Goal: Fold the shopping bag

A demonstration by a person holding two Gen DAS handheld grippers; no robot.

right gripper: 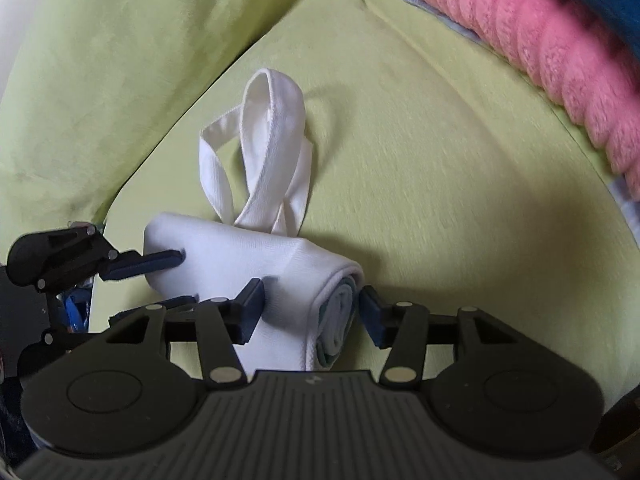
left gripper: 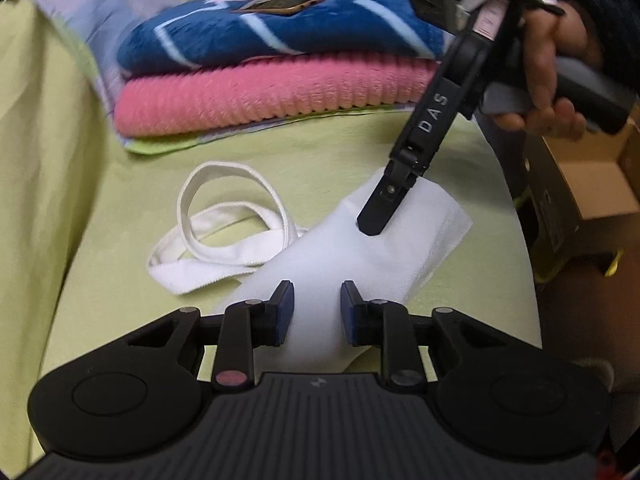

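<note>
Two grippers work one white shopping bag (left gripper: 344, 248), which lies rolled into a compact bundle on a green-sheeted bed (left gripper: 80, 200), in front of a stack of folded blankets (left gripper: 272, 92). Judged from its shape, the folding is near its end: the body is rolled, while the handles (left gripper: 224, 220) trail loose on the sheet to one side. The next move calls for keeping the roll from springing open and tucking or laying those straps over it.

The left gripper (left gripper: 316, 312) straddles the near end of the bundle, jaws part-spread with the cloth between them; whether the pads press it cannot be told. The right gripper (right gripper: 312, 312) straddles the open, spiral end of the roll, jaws likewise part-spread, pads just beside the cloth; contact cannot be confirmed. In the left view, one right finger tip bears on the top of the roll.
</note>
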